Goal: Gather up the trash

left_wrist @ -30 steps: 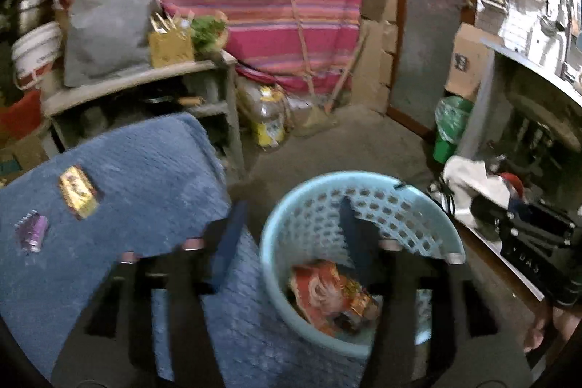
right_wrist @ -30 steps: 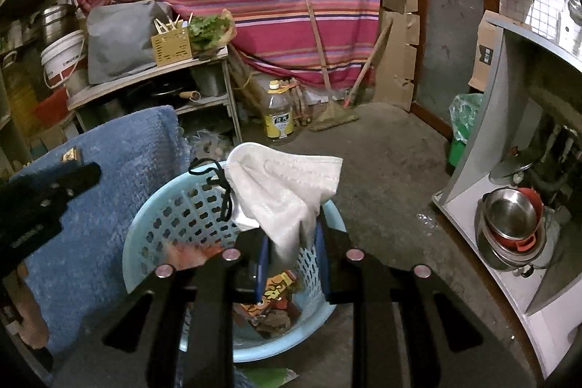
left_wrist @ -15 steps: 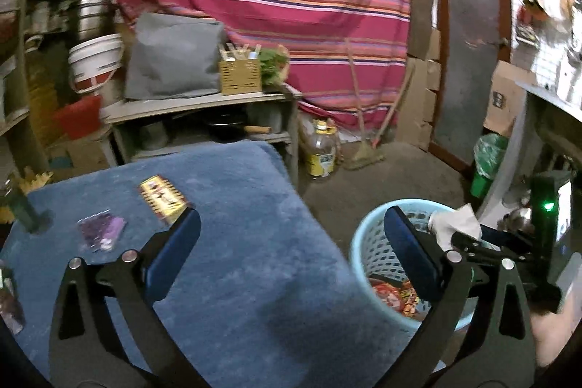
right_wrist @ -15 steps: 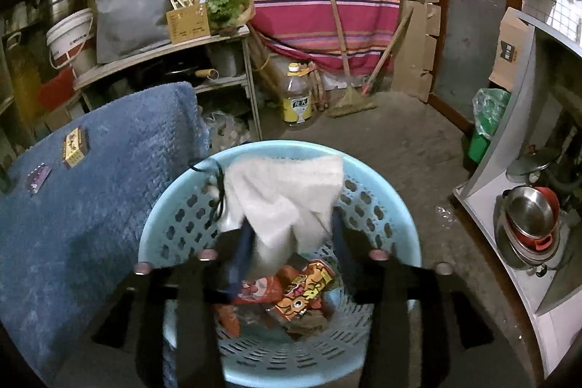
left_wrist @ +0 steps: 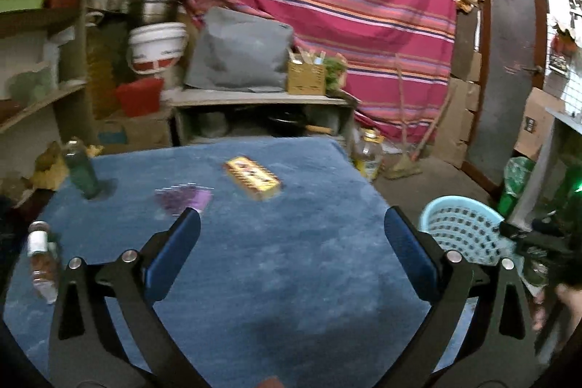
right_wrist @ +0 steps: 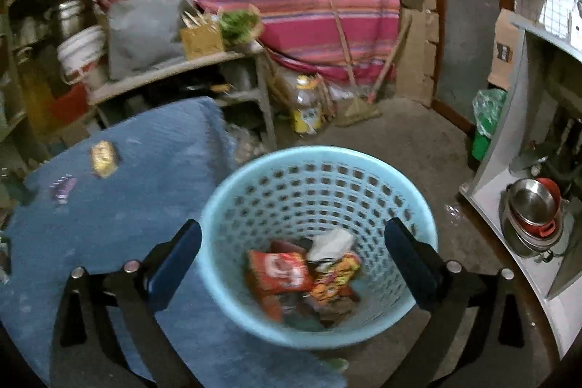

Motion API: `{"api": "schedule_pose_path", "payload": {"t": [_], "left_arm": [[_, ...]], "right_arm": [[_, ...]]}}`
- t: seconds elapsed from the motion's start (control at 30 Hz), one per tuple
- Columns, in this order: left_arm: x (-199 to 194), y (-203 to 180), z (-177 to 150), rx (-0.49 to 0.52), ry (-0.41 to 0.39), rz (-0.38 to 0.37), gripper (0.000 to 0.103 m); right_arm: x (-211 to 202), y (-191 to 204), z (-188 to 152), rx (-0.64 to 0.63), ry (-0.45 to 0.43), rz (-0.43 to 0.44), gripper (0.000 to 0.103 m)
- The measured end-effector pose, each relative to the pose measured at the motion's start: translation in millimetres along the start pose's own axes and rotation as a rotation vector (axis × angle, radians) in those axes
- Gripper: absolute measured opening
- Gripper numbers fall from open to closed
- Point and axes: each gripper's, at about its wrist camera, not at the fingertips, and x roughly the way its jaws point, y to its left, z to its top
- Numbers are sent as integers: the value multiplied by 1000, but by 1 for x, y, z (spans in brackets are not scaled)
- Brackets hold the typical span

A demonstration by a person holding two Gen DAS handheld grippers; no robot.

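Observation:
A light blue perforated basket stands on the floor beside the blue-carpeted table; it also shows at the right of the left wrist view. Inside lie red and orange snack wrappers and a white face mask. My right gripper hangs above the basket, its jaws opening wide with nothing between them. My left gripper is open and empty over the table. Ahead of it lie a yellow box and a purple wrapper. A green bottle stands at the left, a clear bottle lies nearer.
A shelf unit with a grey bag, a bucket and pots stands behind the table. A striped red cloth covers the back wall. A broom, an oil bottle and a green bag sit on the floor. Steel pots rest on a cabinet at right.
The right gripper opened and let go of the white mask, which fell into the basket. The left gripper opened wide and swung left from the basket to over the table.

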Motion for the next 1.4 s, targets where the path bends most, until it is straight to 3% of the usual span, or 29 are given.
{"api": "schedule_pose_path", "payload": {"t": [0.23, 0.43, 0.7, 0.9, 1.4], "left_arm": [[-34, 39, -25, -8, -23, 51, 98], [-54, 64, -42, -38, -23, 69, 98], [-84, 73, -64, 7, -25, 125, 98], [-92, 85, -80, -32, 0, 131, 98], [-98, 88, -87, -24, 0, 144, 98]], "right_arm": [[-52, 76, -27, -74, -77, 102, 99], [-79, 130, -68, -136, -94, 59, 98], [-111, 153, -99, -165, -122, 90, 98], [-118, 170, -111, -171, -132, 106, 98], [-127, 181, -115, -188, -156, 109, 98]]}}
